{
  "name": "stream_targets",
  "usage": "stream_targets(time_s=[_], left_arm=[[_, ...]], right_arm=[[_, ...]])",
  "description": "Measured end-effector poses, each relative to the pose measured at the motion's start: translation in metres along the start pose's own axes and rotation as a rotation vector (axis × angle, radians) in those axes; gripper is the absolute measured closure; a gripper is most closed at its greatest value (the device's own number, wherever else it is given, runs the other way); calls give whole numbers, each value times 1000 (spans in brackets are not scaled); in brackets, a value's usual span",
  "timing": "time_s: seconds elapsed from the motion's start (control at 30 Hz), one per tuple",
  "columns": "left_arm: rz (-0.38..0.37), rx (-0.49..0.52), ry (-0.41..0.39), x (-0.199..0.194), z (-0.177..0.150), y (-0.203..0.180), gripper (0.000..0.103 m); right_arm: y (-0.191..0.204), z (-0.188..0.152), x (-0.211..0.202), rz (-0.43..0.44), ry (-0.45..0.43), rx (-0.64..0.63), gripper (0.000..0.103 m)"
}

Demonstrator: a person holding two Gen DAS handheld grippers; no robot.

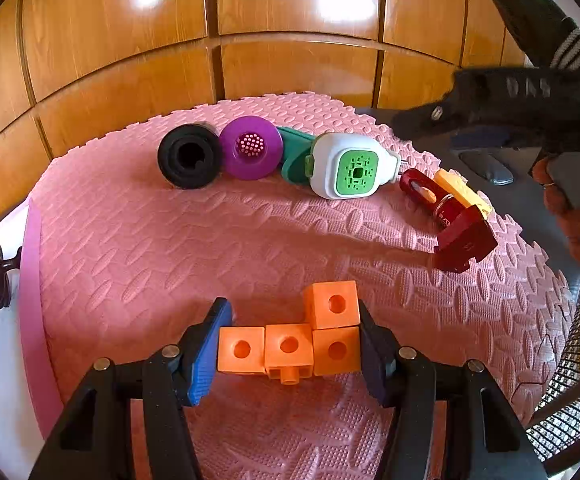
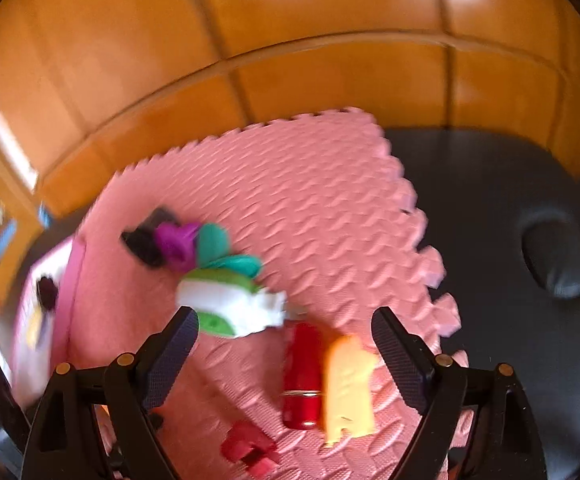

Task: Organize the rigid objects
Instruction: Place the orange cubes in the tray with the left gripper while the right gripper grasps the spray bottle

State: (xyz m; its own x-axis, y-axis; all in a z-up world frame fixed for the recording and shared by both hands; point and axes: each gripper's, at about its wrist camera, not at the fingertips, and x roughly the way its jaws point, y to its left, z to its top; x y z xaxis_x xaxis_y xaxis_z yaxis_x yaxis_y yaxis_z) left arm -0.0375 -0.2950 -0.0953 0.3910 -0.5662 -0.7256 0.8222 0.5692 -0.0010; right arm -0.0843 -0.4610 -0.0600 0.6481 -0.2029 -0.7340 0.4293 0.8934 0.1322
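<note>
Orange blocks [image 1: 290, 344] between left jaws

Textured foam mat [image 1: 210, 240], glossy wood panels [image 1: 130, 40]

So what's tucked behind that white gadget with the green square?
A teal piece leans behind the white gadget, beside a purple disc. Only the teal piece's left part shows; the gadget covers the rest, so its full shape stays unknown.

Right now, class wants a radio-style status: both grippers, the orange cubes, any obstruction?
Left gripper shut on orange cube cluster. Right gripper open above red cylinder, yellow piece. Pink mat ahead unobstructed.
</note>
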Motion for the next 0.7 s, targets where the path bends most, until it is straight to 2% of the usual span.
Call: stream_targets(time_s=[0.17,0.3,0.43,0.5,0.53,0.63,0.7], left_arm=[[-4,-4,-3,0,0,0,43],[-6,-8,-4,0,-1,1,43],[-10,-13,-6,0,0,1,43],[-14,-16,-8,0,0,2,43],[-15,-18,-9,0,0,2,43],[-15,-19,-10,0,0,2,43],[-15,-19,-10,0,0,2,43]], right_arm=[[30,8,16,-57,45,-204,13],[48,17,39,-79,133,-379,13],[53,21,60,-85,199,-448,15],[60,19,61,-72,201,-463,43],[64,15,59,-84,180,-483,51],[69,9,55,-57,145,-473,57],[69,7,56,-52,120,-451,57]])
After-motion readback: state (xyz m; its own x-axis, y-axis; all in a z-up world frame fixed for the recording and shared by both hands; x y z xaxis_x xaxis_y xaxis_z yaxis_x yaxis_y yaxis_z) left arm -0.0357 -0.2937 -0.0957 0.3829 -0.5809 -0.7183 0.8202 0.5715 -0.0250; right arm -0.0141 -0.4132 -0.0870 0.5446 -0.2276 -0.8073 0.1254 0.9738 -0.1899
